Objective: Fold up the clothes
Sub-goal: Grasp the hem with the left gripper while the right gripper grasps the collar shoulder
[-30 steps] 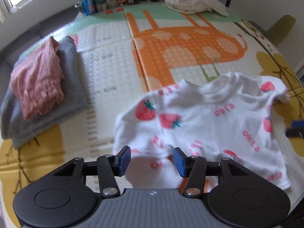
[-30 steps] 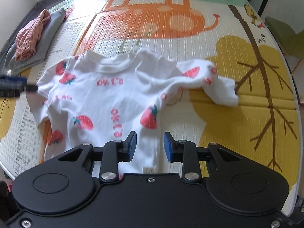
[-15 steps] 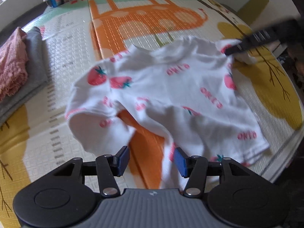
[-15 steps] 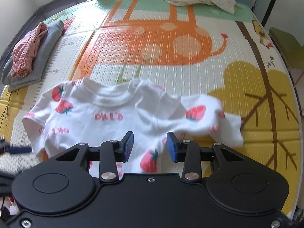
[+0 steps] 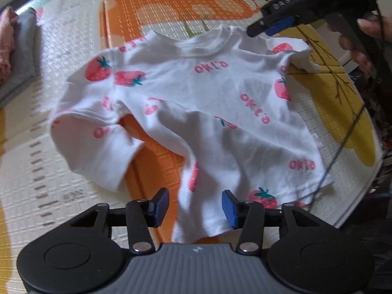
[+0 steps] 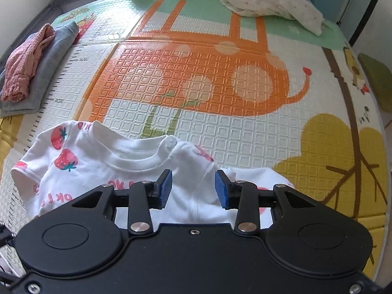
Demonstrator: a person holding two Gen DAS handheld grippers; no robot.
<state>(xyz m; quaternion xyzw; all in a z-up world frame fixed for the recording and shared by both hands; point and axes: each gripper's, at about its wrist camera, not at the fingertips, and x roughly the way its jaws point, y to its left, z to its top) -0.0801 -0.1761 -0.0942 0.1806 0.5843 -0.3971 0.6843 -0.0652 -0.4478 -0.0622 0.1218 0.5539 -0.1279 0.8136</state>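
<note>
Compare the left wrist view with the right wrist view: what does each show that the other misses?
Only the left wrist view shows the right gripper from outside, over the strawberry shirt's shoulder, and the shirt's bottom hem between the left gripper's open fingers. Only the right wrist view shows the cream garment at the mat's far end and the collar button. Both show the shirt, the play mat and the folded pink-on-grey pile.

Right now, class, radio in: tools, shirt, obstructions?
Left tool open, just narrowed, over hem. Right tool open over shoulder. Strawberry shirt rumpled on mat. Nothing blocking.
</note>
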